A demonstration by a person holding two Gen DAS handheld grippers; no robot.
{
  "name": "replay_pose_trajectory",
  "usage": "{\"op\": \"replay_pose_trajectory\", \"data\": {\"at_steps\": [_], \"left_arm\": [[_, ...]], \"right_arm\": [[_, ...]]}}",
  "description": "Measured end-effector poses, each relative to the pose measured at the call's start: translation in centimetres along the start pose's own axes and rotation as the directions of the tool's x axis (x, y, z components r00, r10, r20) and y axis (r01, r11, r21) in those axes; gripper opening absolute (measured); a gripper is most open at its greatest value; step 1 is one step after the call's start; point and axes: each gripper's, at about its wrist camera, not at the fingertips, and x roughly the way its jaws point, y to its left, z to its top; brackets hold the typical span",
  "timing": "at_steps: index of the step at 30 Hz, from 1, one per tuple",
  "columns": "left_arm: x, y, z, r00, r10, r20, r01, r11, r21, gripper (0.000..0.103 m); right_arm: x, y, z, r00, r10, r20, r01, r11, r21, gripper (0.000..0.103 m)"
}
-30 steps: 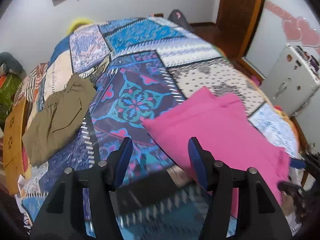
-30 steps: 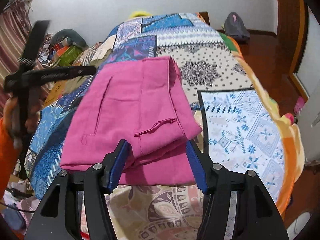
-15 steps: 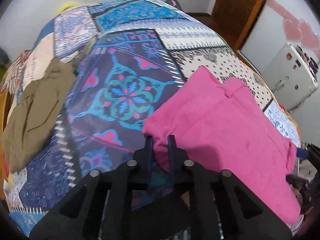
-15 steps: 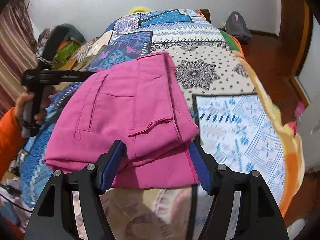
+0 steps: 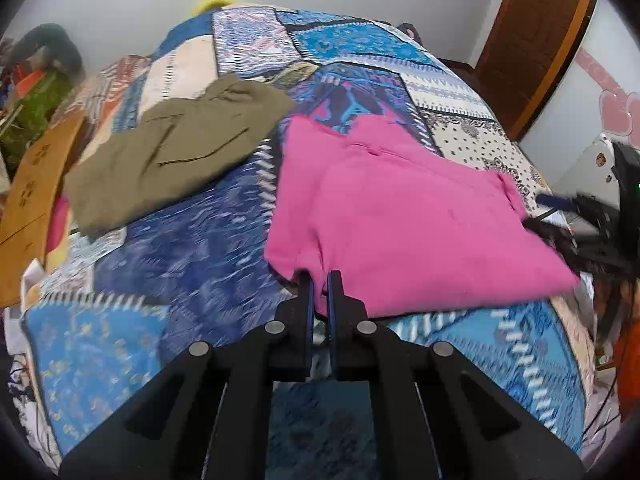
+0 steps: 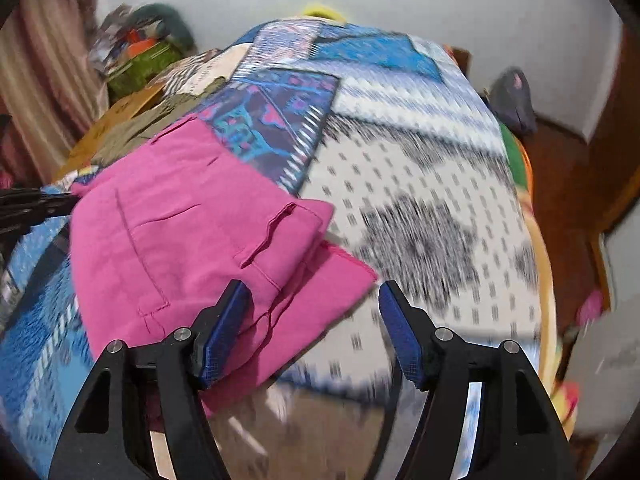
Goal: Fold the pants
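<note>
Here the left gripper [image 5: 319, 284] pinches the folded pink pants [image 5: 400, 220].

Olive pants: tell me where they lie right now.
In the left wrist view the olive pants lie flat at upper left on the patchwork bedspread, left of the pink pants, apart from them.
</note>
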Motion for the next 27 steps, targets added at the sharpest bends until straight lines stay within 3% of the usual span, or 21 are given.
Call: {"op": "replay_pose_trajectory", "data": {"at_steps": [3, 9, 16, 19, 23, 25, 27], "left_arm": [[-1.0, 1.0, -1.1, 0.999, 0.039, 0.007, -0.039, 0.999, -0.019, 0.006], [-2.8, 3.1, -3.3, 1.0, 0.029, 0.001, -0.029, 0.994, -0.102, 0.006], [-5.7, 2.9, -4.2, 0.982, 0.164, 0.091, -0.159, 0.985, -0.062, 0.01], [-6.6, 3.0, -3.8, 0.985, 0.11, 0.129, -0.1, 0.991, -0.084, 0.01], [-6.5, 2.2, -3.2, 0.986, -0.025, 0.166, 0.038, 0.996, -0.077, 0.01], [-5.4, 1.9, -3.0, 0.989, -0.035, 0.145, 0.046, 0.996, -0.077, 0.01], [-3.9, 2.3, -3.0, 0.993, 0.01, 0.114, -0.001, 0.997, -0.08, 0.01]], "right_arm": [[1.0, 1.2, 1.4, 1.0, 0.025, 0.003, -0.025, 0.998, -0.052, 0.063], [0.4, 2.7, 3.0, 0.998, 0.055, 0.024, -0.054, 0.997, -0.055, 0.063], [-4.2, 6.5, 3.2, 0.986, 0.092, 0.142, -0.076, 0.991, -0.111, 0.062], [-4.6, 8.1, 3.1, 0.978, 0.146, 0.151, -0.13, 0.985, -0.111, 0.051], [-3.1, 9.9, 2.7, 0.972, 0.212, 0.099, -0.201, 0.973, -0.111, 0.034], [-2.0, 10.2, 2.4, 0.971, 0.232, 0.067, -0.224, 0.969, -0.1, 0.034], [-0.7, 10.0, 2.1, 0.971, 0.239, 0.032, -0.235, 0.969, -0.079, 0.034]]}}
